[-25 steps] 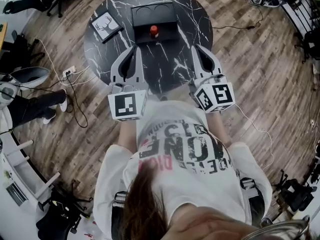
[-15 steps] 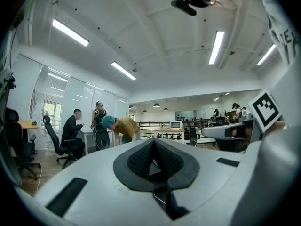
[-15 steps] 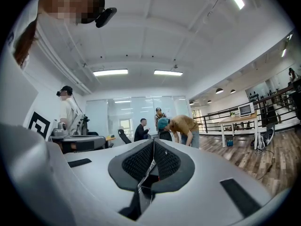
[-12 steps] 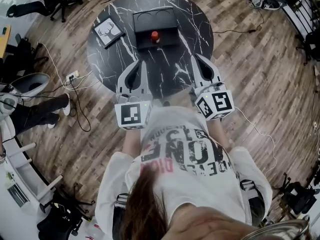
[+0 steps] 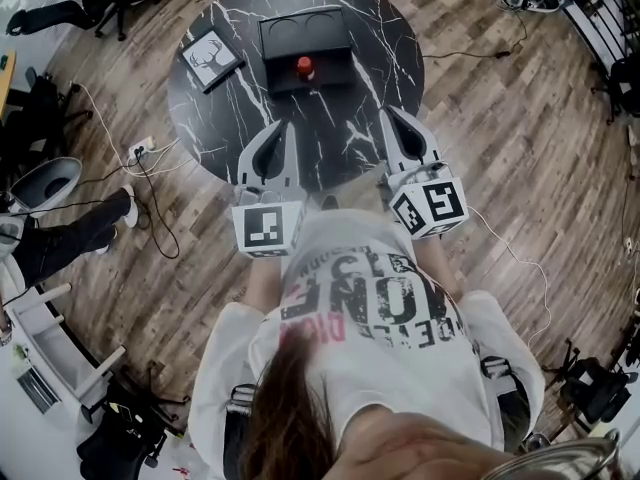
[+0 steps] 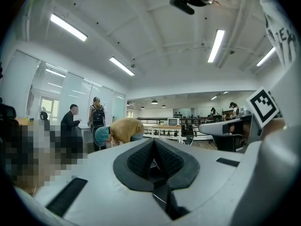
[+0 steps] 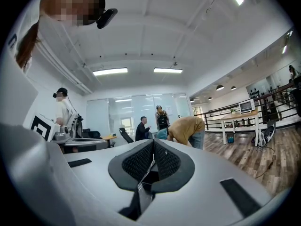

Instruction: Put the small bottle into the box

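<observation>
Left hand-held gripper (image 5: 283,128): held low over the near edge of the tabletop (image 5: 380,58). Its jaws are closed pad to pad with nothing between them, and its own view looks out across the room rather than at the work.
Right hand-held gripper (image 5: 390,116): alongside the left one and level with it, also at the near edge. Its jaws are likewise closed and it carries nothing.
Small bottle (image 5: 304,66): red-capped and upright, well apart from both of my hand-held grippers, on the line that runs between them. It shows inside the dark outline of the box, at its near part. I cannot tell whether it stands on a flat section there or just against it.
Box (image 5: 330,30): black and rectangular, past the centre of the tabletop. Two round hollows (image 5: 303,20) in its far part look vacant.
Picture frame (image 5: 212,56): lies flat to the left of the box, apart from it and clear of my path.
Step in hand: I judge this to be the stage before the reach. Nothing is grasped and the bottle does not yet sit in a hollow.
Next move calls for: opening one pair of jaws, reaching forward to the bottle and closing on its body below the cap. The bottle must stay upright as I lift it, carry it the short way back and lower it into a hollow.
</observation>
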`<state>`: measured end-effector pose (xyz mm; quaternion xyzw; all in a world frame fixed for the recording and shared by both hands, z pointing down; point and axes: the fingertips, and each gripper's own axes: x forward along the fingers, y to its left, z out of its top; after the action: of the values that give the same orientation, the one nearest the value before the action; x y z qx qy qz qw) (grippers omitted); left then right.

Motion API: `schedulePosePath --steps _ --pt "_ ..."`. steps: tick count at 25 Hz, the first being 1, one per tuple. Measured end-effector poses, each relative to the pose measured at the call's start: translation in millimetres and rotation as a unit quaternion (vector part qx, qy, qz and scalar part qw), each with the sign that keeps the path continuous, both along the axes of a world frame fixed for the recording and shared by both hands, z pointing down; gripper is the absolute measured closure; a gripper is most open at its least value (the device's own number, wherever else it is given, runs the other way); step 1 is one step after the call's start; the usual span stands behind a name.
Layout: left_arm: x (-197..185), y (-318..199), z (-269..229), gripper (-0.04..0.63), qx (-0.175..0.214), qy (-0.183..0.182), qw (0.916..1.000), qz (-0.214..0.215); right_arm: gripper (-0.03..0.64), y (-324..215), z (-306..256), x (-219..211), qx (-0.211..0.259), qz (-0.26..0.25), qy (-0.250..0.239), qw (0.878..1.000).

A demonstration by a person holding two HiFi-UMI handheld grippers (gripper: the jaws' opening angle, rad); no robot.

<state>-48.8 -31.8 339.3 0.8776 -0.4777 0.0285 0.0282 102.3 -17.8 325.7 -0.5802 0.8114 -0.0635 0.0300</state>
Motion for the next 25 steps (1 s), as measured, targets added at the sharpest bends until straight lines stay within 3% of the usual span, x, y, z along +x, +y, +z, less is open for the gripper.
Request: schedulePosePath --steps 11,25 --pt "9.9 -4.0 -9.5 0.592 0.007 0.001 0.9999 0.013 0.615 -3.7 -1.5 2.8 -0.004 0.001 -0.002 1.000" --pt "6.8 -13.2 -16.9 0.592 0.015 0.012 0.9997 0.012 0.615 -14.1 -13.8 0.1 -0.006 -0.040 0.014 0.999"
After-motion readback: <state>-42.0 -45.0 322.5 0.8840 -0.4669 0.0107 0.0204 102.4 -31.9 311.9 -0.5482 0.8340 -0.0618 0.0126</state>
